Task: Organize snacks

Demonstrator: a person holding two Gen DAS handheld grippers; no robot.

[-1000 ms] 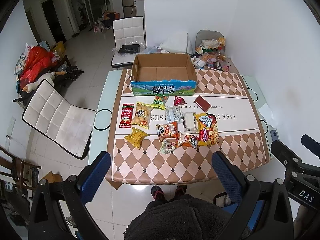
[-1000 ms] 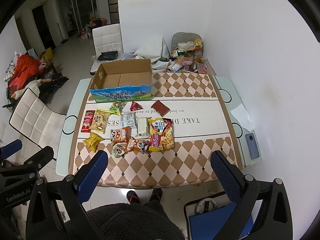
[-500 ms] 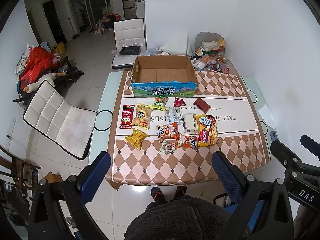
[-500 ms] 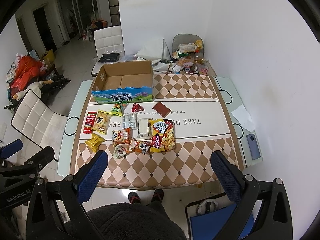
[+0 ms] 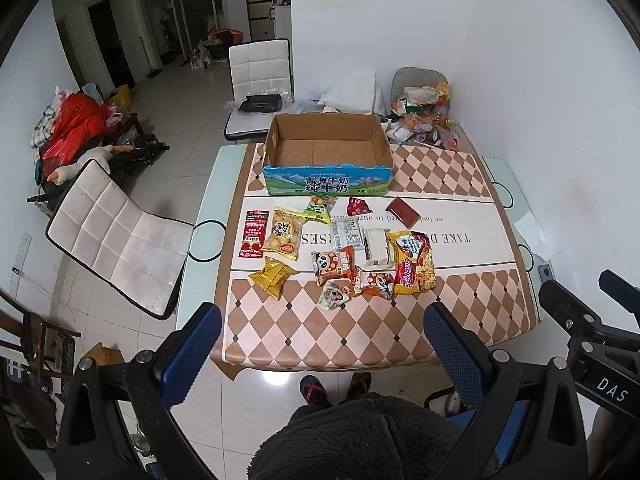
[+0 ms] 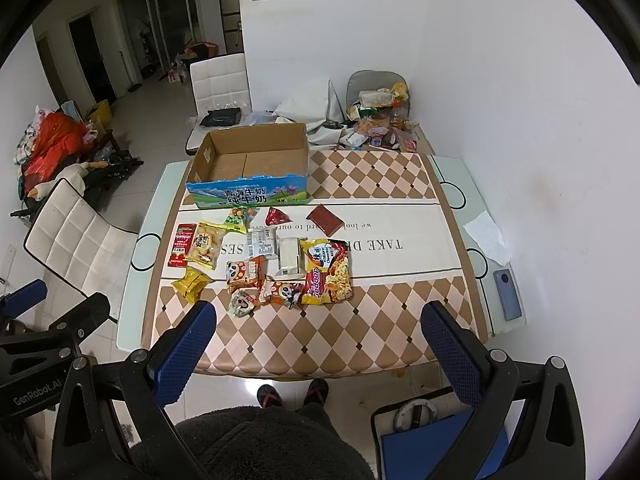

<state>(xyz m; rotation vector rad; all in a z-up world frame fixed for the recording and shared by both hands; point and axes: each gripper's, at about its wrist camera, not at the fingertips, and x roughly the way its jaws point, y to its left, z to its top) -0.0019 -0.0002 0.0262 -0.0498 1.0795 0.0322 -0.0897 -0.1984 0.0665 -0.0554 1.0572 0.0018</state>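
Several snack packets lie spread on the checked table (image 5: 460, 312): a yellow noodle bag (image 5: 413, 262), panda packets (image 5: 333, 265), a yellow biscuit bag (image 5: 285, 233), a red packet (image 5: 253, 233), a small yellow packet (image 5: 273, 276) and a brown packet (image 5: 404, 211). An empty cardboard box (image 5: 326, 149) with a blue front stands behind them. My left gripper (image 5: 320, 334) is open and empty, high above the table's near edge. My right gripper (image 6: 318, 332) is open and empty at the same height. The noodle bag (image 6: 327, 270) and box (image 6: 252, 160) also show in the right wrist view.
White chairs stand at the left (image 5: 116, 236) and at the far end (image 5: 260, 80). A heap of bags and bottles (image 5: 424, 112) sits at the far right corner. A phone (image 6: 507, 294) and a tissue (image 6: 486, 236) lie on the right glass edge.
Both grippers have moved slightly away from the table, so the snacks and box sit a little lower in view. Nothing on the table has moved.
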